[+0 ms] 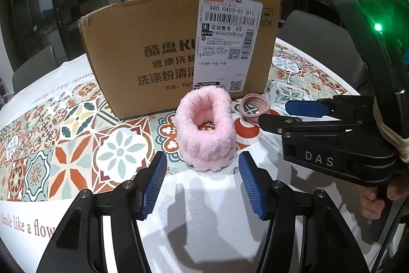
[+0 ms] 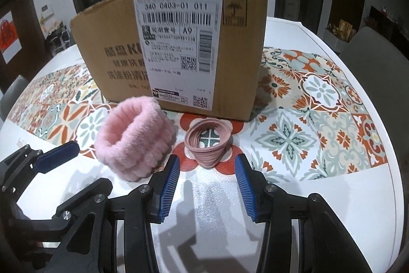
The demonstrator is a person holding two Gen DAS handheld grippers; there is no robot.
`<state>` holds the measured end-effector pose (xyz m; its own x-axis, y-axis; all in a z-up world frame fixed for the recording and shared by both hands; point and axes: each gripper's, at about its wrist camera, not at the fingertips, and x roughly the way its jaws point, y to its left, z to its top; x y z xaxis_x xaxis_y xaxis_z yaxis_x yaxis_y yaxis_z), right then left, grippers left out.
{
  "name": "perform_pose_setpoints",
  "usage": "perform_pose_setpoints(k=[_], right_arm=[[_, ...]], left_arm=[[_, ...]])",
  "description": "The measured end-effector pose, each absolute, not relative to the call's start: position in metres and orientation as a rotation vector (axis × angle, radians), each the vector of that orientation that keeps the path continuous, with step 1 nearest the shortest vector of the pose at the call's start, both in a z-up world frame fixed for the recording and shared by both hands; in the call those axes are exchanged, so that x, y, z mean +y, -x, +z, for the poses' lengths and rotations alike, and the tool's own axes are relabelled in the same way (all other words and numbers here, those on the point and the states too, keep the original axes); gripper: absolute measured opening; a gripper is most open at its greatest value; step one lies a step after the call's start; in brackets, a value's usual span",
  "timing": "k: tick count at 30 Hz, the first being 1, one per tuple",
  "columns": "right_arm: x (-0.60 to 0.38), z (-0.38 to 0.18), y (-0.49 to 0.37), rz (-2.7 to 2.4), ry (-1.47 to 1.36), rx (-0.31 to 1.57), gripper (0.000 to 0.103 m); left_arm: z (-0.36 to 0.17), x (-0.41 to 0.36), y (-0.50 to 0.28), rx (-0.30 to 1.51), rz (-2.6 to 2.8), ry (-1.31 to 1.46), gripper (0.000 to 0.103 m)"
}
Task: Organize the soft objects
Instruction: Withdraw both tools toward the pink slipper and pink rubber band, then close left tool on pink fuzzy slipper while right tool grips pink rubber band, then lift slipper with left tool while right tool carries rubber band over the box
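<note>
The table (image 2: 332, 170), round and white-edged under a glossy cloth (image 1: 76, 140) of orange and teal tile patterns, carries everything. At its middle stands a cardboard box (image 2: 115, 47), open-topped, plain brown corrugated board with a white shipping label (image 2: 179, 42) on the near face.

Just in front of the box sit the two soft things, side by side but apart. The fluffy pink band (image 1: 204, 129) is a thick plush ring standing on its edge-rim, opening upward. In the left wrist view it lies at twelve o'clock from the left gripper (image 1: 203, 183), just beyond the fingertips, so the left hand is the nearer one to it. The left jaws stand about half open with nothing between them; the band looks roughly as wide as the gap, so I judge a squeeze would be needed.

The smaller stack of hair ties (image 2: 208, 145), thin dusty-pink elastic loops piled into a leaning tube with its axis near upright, lies at twelve o'clock from the right gripper (image 2: 207, 186), close ahead. Those jaws are partly open and empty, the gap wider than the stack.
</note>
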<state>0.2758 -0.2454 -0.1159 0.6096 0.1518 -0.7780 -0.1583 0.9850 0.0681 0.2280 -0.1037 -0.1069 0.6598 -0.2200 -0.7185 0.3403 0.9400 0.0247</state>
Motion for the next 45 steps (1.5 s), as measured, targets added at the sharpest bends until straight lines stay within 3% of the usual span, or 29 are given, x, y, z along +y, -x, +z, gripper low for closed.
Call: perform_pose_setpoints(k=[24,28,35,45], right_arm=[[-0.245,-0.137,-0.306,0.184,-0.005,0.935,0.046],[-0.245,-0.136,-0.305,0.180,0.006,0.929,0.033],[-0.245,-0.135,-0.302,0.176,0.015,0.926,0.016],[-0.243,-0.123,-0.283,0.175,-0.020,0.907,0.015]], left_arm=[[-0.122,-0.113,-0.259,0.809,-0.377,-0.168,0.058],[-0.125,-0.115,-0.262,0.809,-0.384,-0.168,0.058],[-0.126,-0.114,-0.268,0.813,-0.394,-0.128,0.028],[-0.110,-0.105,-0.256,0.800,-0.376,-0.104,0.025]])
